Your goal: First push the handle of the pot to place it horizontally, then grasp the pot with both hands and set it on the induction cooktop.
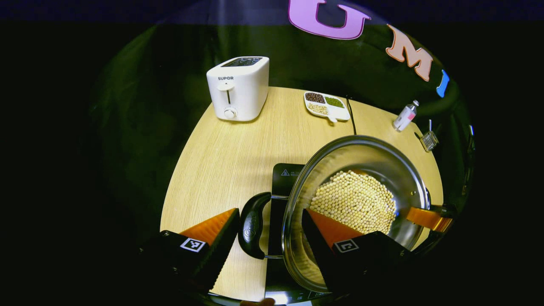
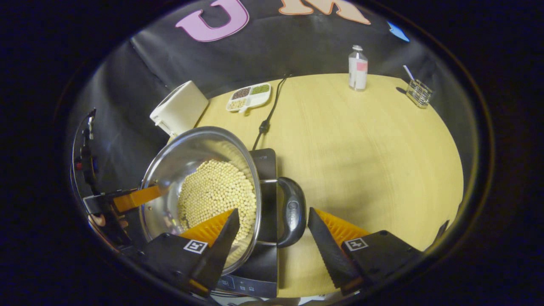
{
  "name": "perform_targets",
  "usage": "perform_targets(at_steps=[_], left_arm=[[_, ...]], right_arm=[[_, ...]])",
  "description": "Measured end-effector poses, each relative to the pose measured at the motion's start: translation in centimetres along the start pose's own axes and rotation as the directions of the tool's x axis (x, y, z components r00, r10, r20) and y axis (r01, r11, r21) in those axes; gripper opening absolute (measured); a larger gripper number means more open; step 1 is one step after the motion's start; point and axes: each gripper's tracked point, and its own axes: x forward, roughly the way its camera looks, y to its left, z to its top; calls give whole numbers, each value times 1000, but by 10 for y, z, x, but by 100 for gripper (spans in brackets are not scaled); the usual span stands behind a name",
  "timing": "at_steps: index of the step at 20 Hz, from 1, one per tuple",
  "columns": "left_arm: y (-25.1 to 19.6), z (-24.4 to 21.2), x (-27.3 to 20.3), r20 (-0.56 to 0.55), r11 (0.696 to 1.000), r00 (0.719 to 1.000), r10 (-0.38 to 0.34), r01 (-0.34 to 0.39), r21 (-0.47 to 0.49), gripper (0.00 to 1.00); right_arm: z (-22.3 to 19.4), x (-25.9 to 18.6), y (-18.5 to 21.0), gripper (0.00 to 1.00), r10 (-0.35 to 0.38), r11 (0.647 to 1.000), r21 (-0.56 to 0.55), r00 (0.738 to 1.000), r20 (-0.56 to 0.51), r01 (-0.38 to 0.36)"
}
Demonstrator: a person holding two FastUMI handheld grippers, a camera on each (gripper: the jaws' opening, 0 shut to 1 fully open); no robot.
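A steel pot (image 1: 382,157) holding pale soybeans (image 1: 352,199) lies over the black induction cooktop (image 1: 284,174); whether it rests on it I cannot tell. My left gripper (image 1: 271,211) is open, straddling one black side handle (image 1: 253,225), with its right finger inside the pot's rim. In the right gripper view the pot (image 2: 187,153) is at lower left above the cooktop (image 2: 265,159). My right gripper (image 2: 273,210) is open around the other handle (image 2: 293,216), its left finger over the beans (image 2: 216,191). Each view shows the opposite gripper at the pot's far side.
On the round wooden table (image 2: 361,148) stand a white toaster (image 1: 238,87), a divided dish of beans (image 1: 326,106), a small bottle (image 2: 358,68) and a wire holder (image 2: 418,91). The cooktop's power cord (image 2: 267,114) runs back toward the wall.
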Motion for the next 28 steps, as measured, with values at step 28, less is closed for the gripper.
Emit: perform_targets(at_steps=[28], left_arm=[[-72, 17, -70, 248, 992, 962, 117, -125, 16, 97]], right_arm=[[36, -83, -118, 100, -9, 997, -68, 971, 240, 26]])
